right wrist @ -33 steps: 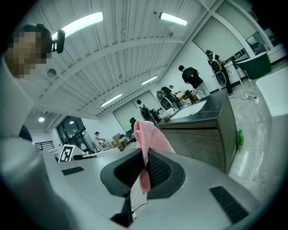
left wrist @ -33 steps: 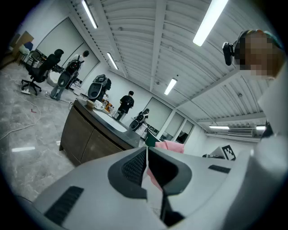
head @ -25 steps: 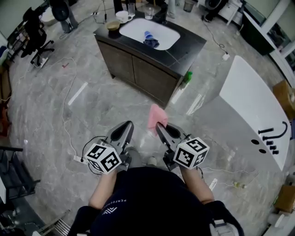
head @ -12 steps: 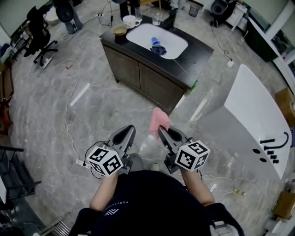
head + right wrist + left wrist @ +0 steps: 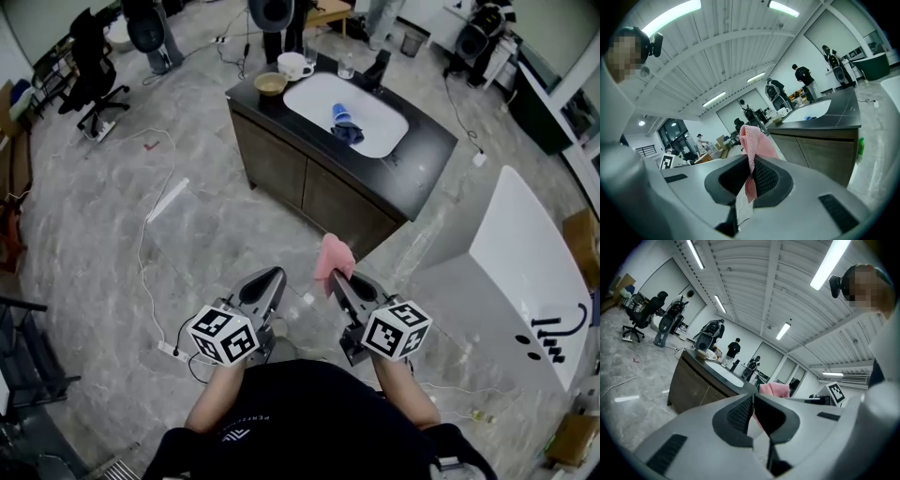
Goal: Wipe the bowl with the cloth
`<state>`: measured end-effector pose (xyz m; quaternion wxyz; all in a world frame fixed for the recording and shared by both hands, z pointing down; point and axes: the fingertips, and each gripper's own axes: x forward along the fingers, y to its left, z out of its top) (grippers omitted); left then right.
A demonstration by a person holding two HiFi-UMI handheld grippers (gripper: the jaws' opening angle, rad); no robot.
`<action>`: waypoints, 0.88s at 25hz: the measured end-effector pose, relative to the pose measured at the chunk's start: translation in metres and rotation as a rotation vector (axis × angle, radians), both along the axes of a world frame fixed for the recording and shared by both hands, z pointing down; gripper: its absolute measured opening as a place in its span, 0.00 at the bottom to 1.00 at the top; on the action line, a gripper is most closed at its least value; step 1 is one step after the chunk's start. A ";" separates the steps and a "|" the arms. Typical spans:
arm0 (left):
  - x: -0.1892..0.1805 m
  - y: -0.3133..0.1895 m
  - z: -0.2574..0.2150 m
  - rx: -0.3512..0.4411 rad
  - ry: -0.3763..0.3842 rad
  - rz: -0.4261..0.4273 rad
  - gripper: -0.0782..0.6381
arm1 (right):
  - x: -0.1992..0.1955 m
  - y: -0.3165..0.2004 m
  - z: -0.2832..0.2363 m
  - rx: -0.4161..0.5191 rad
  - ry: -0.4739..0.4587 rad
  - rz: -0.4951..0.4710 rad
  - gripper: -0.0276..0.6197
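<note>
Pinching a pink, mesh-textured cloth (image 5: 757, 143), the right gripper's (image 5: 334, 276) jaws are clamped; the left gripper's (image 5: 274, 275) jaws meet empty.

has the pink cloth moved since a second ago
Yes. The pink cloth, clamped in the right gripper, has come forward, closer to the dark sink cabinet front.

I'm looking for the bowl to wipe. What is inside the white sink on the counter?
Inside the sink are a blue cup-like item and a crumpled dark blue cloth; whatever lies beneath the cloth is hidden. The tan bowl stands outside, on the countertop.
</note>
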<state>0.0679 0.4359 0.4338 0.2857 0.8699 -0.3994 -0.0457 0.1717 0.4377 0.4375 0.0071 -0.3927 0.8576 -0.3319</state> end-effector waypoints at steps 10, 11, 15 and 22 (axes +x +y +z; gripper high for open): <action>-0.053 -0.043 0.015 -0.059 -0.061 0.056 0.13 | -0.066 -0.050 0.002 -0.021 0.013 -0.025 0.11; -0.059 -0.046 0.015 -0.067 -0.049 0.059 0.13 | -0.072 -0.053 0.001 -0.020 0.016 -0.028 0.11; -0.082 -0.055 0.015 -0.071 -0.021 0.069 0.13 | -0.096 -0.062 0.000 -0.026 0.027 -0.033 0.11; -0.099 -0.074 0.020 -0.042 -0.029 0.056 0.13 | -0.111 -0.076 0.008 -0.053 0.071 -0.044 0.11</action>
